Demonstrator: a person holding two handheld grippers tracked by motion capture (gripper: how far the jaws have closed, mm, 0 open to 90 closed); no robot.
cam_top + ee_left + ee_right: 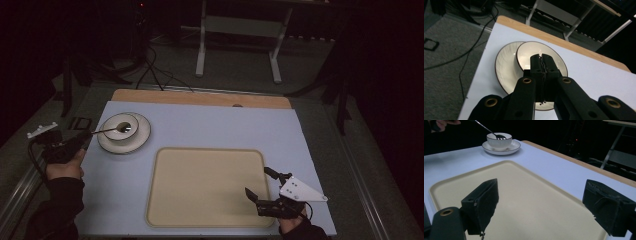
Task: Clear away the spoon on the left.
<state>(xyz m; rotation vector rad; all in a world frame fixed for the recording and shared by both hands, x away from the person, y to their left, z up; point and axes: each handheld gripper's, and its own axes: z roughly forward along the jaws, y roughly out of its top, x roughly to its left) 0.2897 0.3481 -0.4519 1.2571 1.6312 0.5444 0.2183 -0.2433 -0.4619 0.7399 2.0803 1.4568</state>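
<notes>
The left tool sits at the left edge of the pale blue table, its jaws pressed together on the handle of a thin silver metal spoon; the spoon's bowl rests inside the small white ribbed ceramic bowl, which stands on a white dark-rimmed saucer at the table's far left corner; in the left tool's own view the jaws meet over bowl and saucer with no gap. The right tool hovers over the near right corner of the wide beige plastic tray, jaws spread wide and holding nothing. The step in hand looks like lifting the spoon out of the bowl; the next move likely calls for a steady rise that clears the rim without tipping the bowl, perhaps toward the tray. No brand, label or writing can be read.
</notes>
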